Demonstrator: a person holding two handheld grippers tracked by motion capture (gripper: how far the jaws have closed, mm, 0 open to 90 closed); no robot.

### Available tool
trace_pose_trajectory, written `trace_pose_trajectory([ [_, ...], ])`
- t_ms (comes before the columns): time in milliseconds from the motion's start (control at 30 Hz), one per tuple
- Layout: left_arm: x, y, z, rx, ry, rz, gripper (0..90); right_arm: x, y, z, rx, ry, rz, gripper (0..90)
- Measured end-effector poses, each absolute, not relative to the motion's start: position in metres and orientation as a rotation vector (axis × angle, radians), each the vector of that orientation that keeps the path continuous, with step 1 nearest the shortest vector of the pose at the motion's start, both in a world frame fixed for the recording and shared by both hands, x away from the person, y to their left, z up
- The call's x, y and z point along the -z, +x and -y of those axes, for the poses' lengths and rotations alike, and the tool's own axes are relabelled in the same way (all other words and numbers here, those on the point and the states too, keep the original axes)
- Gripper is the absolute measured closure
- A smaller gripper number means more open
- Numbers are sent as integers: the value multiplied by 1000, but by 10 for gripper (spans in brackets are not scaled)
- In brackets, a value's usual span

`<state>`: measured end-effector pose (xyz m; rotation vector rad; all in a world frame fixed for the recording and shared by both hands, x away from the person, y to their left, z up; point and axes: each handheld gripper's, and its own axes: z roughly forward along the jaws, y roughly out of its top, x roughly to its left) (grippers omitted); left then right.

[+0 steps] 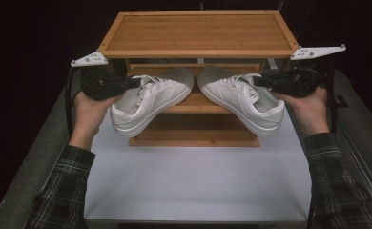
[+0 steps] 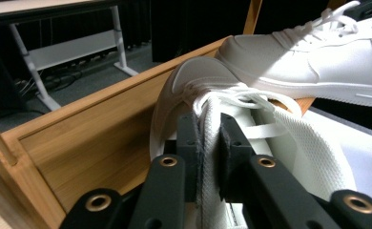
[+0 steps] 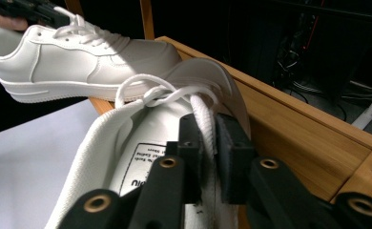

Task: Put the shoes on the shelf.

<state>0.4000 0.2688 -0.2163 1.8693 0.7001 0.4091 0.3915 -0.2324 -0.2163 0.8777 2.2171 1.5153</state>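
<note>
The left gripper [image 1: 127, 86] has its jaws nearly closed, the pads pinching the tongue of the left white sneaker [image 1: 148, 102]; the left gripper view shows that tongue squeezed between the two black pads. The sneaker hangs out ahead of the jaws, toe over the middle shelf [image 1: 198, 102] of the wooden shoe rack [image 1: 198, 33], heel out over the white table [image 1: 193, 176]. The right gripper [image 1: 265, 82] is likewise almost closed, its pads clamped on the tongue of the right white sneaker [image 1: 243, 98]. That shoe also reaches from its jaws toward the rack, toe at the shelf, just beside the other shoe's toe.
</note>
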Motion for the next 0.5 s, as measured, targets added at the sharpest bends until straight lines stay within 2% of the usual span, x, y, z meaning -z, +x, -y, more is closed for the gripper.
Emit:
trace_pose_trajectory([
  [133,214,400,-275,-391,1792,-706,725,215,391,232,-1535,882,-2186,737],
  [233,212,398,-279,-397,1773,-703,639,212,390,235,-1562,896,-2160,665],
  [500,200,384,-290,-410,1754,-687,390,201,378,248,-1605,917,-2101,415],
])
